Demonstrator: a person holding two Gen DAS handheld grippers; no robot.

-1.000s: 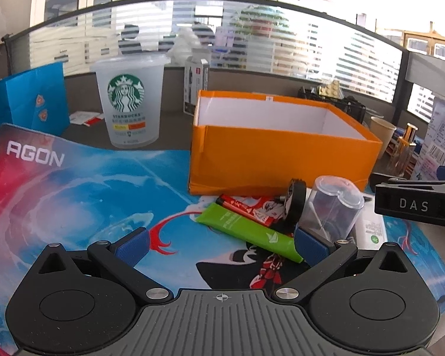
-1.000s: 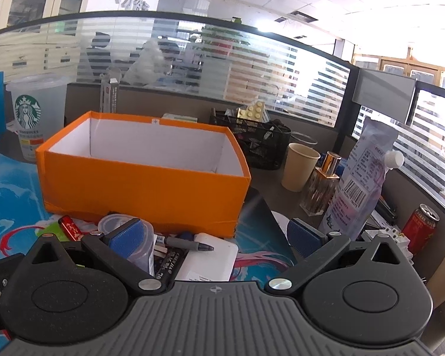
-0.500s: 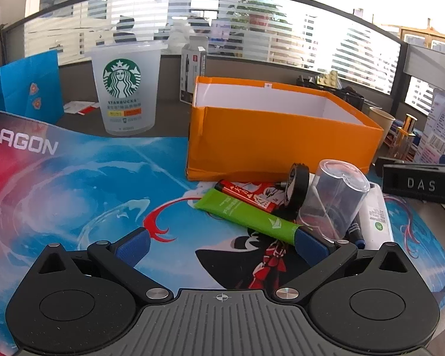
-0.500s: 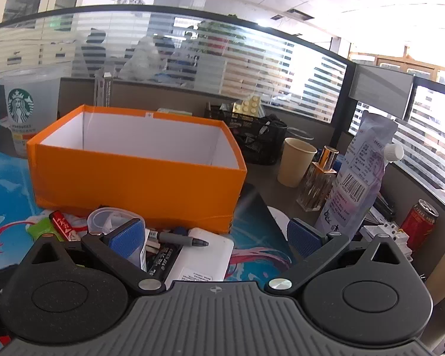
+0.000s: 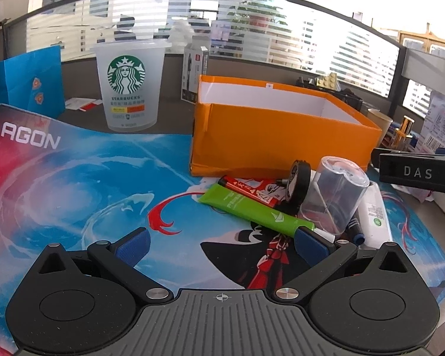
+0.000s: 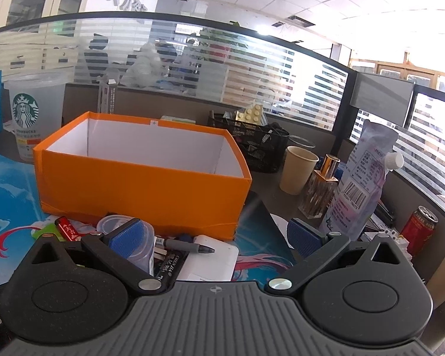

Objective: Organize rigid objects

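An open orange box (image 5: 279,136) (image 6: 139,184) with a white inside stands on the mat. In front of it lies a pile: a green tube (image 5: 252,209), a red packet (image 5: 249,191), a black tape roll (image 5: 296,179), a clear plastic jar (image 5: 333,195) (image 6: 127,231), a white device (image 5: 373,216) (image 6: 213,258) and a grey marker (image 6: 187,246). My left gripper (image 5: 221,243) hangs open just short of the pile, its right pad near the tube's cap. Over the pile's right side, my right gripper (image 6: 216,235) is open, its left pad in front of the jar.
A Starbucks cup (image 5: 129,84) stands left of the box on a printed AGON mat (image 5: 74,184). Right of the box are a paper cup (image 6: 298,173), a perfume bottle (image 6: 320,190), a spouted pouch (image 6: 362,178), a red can (image 6: 418,231) and a black mesh organiser (image 6: 252,142).
Both views have drifted slightly; the pile and box sit a little further right in the left wrist view. Both grippers stay open and nothing was picked up.
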